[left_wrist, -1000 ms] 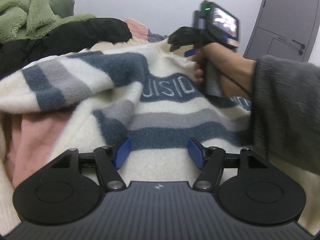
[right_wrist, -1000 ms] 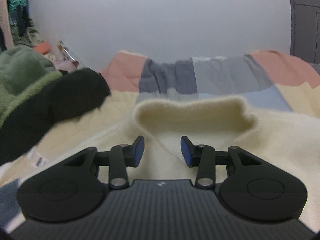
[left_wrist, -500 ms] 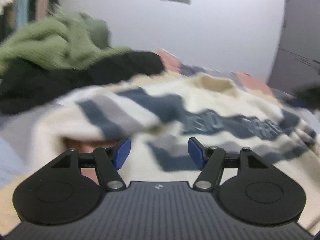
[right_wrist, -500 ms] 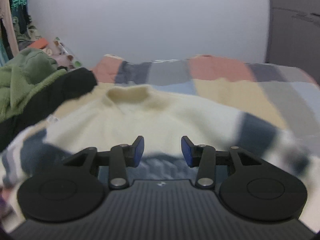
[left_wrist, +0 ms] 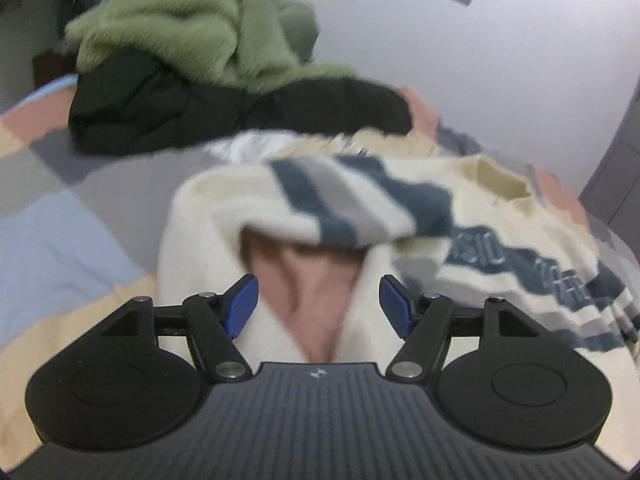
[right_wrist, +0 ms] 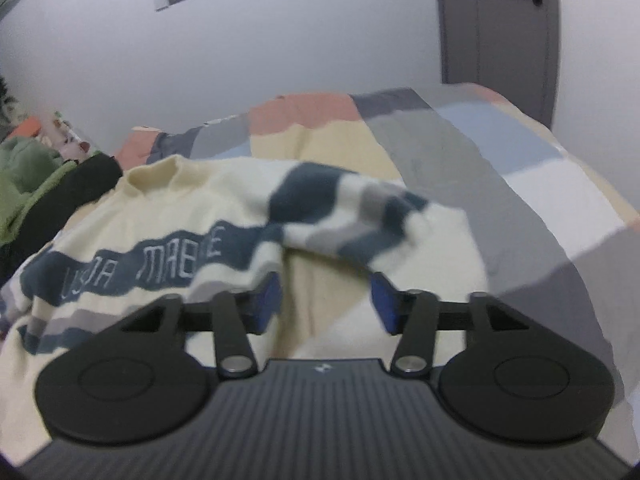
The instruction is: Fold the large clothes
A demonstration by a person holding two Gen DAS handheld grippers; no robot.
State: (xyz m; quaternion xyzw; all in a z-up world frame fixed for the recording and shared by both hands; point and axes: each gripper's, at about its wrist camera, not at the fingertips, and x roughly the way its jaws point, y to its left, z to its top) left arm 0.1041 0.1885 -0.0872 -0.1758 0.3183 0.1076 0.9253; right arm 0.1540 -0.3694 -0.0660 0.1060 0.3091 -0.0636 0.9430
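The left gripper (left_wrist: 316, 308) is spread wide with nothing between its blue pads (left_wrist: 240, 306). Just ahead of it lies the sweater (left_wrist: 460, 216), cream with navy and grey stripes, spread on the bed (left_wrist: 60, 232). One sleeve (left_wrist: 332, 200) is folded across the body straight ahead, and a gap below it shows the pink patch of the bedcover. Farther ahead and to the left sits a pile of clothes, a green fleece (left_wrist: 192, 36) on top of a black jacket (left_wrist: 208, 108).

The right gripper (right_wrist: 325, 304) is also spread apart and holds nothing. The sweater (right_wrist: 160, 224) lies ahead and to its left, collar at the far end, with the other sleeve (right_wrist: 348, 216) folded inward straight ahead. A grey door (right_wrist: 496, 24) stands in the wall beyond, to the right.
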